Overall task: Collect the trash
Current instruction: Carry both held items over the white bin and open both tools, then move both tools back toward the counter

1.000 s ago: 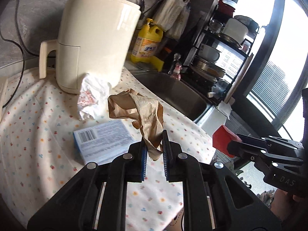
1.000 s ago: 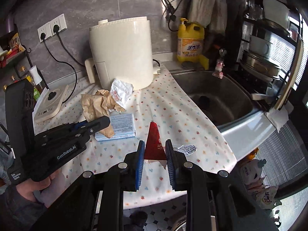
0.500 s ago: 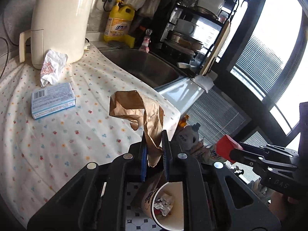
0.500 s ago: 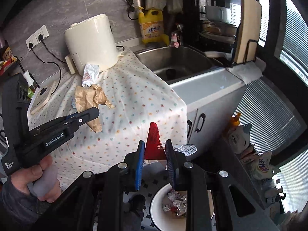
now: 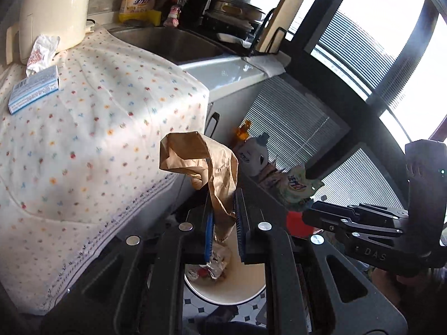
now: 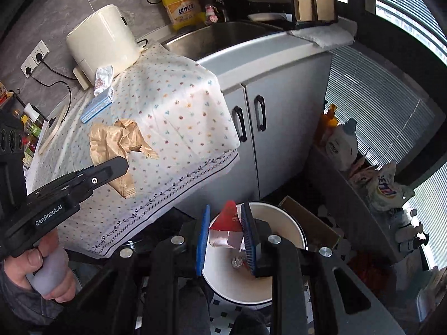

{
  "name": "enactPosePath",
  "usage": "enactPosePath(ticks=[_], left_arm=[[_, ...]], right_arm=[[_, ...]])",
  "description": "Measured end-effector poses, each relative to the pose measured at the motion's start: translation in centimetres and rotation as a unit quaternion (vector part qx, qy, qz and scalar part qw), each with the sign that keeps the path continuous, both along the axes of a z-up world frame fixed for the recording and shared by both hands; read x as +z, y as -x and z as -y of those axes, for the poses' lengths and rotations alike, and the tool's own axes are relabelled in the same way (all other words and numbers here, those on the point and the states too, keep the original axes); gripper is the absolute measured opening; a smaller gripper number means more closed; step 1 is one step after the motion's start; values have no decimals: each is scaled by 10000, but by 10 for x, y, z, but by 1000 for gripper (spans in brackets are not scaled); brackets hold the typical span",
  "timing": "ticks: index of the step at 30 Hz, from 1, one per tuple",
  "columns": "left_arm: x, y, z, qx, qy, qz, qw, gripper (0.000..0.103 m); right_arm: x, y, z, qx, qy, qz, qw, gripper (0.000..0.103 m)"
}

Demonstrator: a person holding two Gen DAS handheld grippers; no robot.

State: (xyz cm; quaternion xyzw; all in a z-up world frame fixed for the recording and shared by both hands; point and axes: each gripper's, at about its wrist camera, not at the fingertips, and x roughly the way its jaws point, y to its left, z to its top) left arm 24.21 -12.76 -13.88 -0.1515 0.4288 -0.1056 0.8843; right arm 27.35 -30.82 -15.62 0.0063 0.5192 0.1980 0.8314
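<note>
The left tool (image 5: 223, 220) is clamped on the lower tail of a crumpled brown paper bag (image 5: 204, 167), which stands up from the pads at the centre of the left wrist frame. It looks light and limp, creased enough to hold its shape, so a pinch on a bunched fold should be firm enough; a single loose flap might tear or slide out.

The right tool (image 6: 226, 231) has a red and silver wrapper (image 6: 227, 227) between its pads at lower centre of its own frame, and its jaws are opening, so the grip is loosening. The foil looks slick and nearly weightless.

Below both tools sits a white bin (image 6: 293, 229) on the tiled floor, holding some crumpled foil scraps and otherwise mostly bare.

On the bench cloth at upper left, a white crumpled wrapper (image 5: 42, 53) and a flat blue box (image 5: 33, 92) lie uncollected.
</note>
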Motion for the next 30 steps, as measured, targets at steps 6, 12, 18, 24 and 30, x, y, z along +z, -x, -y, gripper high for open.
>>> enactPosePath(ticks=[6, 12, 18, 24, 30], left_arm=[[-28, 11, 33, -178, 21, -374, 9991, 14], [-58, 13, 59, -482, -11, -812, 9955, 14], [-72, 6, 82, -869, -82, -1080, 9903, 14], [-78, 0, 77, -740, -334, -1253, 9888, 73], [-59, -3, 51, -495, -394, -1077, 9922, 85]], right_arm=[[-19, 11, 29, -152, 6, -165, 9997, 44], [-19, 20, 69, -583, 20, -140, 9982, 53], [-18, 28, 100, -991, -3, -126, 9950, 57], [-19, 32, 112, -1214, -35, -161, 9925, 58], [-11, 27, 105, -1223, -91, -16, 9925, 76]])
